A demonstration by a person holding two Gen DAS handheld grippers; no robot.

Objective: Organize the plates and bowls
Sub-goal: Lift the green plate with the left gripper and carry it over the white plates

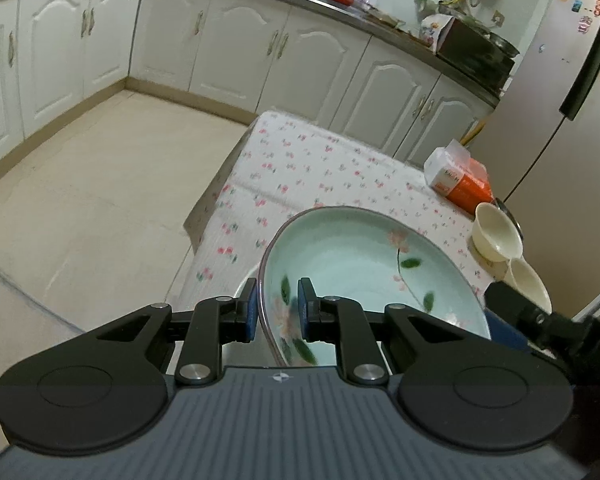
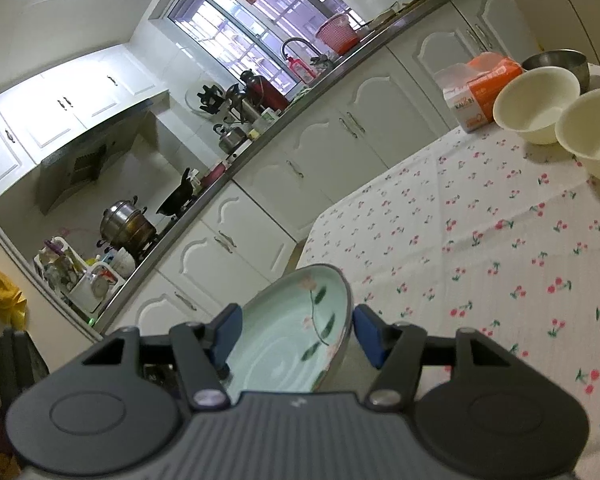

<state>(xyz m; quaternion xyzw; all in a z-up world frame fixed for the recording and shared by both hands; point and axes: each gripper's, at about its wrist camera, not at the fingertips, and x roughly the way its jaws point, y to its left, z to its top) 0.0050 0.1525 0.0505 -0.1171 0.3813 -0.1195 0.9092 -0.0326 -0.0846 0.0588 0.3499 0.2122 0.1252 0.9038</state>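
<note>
Here, the left gripper (image 1: 277,312) is angled downward over the near edge of a table (image 1: 324,168) covered in a cherry-print cloth. Its jaws are clenched almost fully together on the rim of a pale green plate (image 1: 360,256) painted with pink flowers and green leaves, one pad inside the rim, one outside. The plate is tilted, extending ahead and to the right of these jaws.

The right gripper (image 2: 296,334) is held nearer to level and is rolled, so the kitchen appears slanted. Its jaws are parted about halfway, with the same plate's edge between them; whether the pads press on it cannot be told.

One plate is seen. Two cream bowls (image 2: 538,106) (image 2: 592,132) are set side by side far ahead and right of the right jaws, beside one orange-and-white tissue pack (image 2: 480,88) and one steel bowl (image 2: 560,62).
</note>
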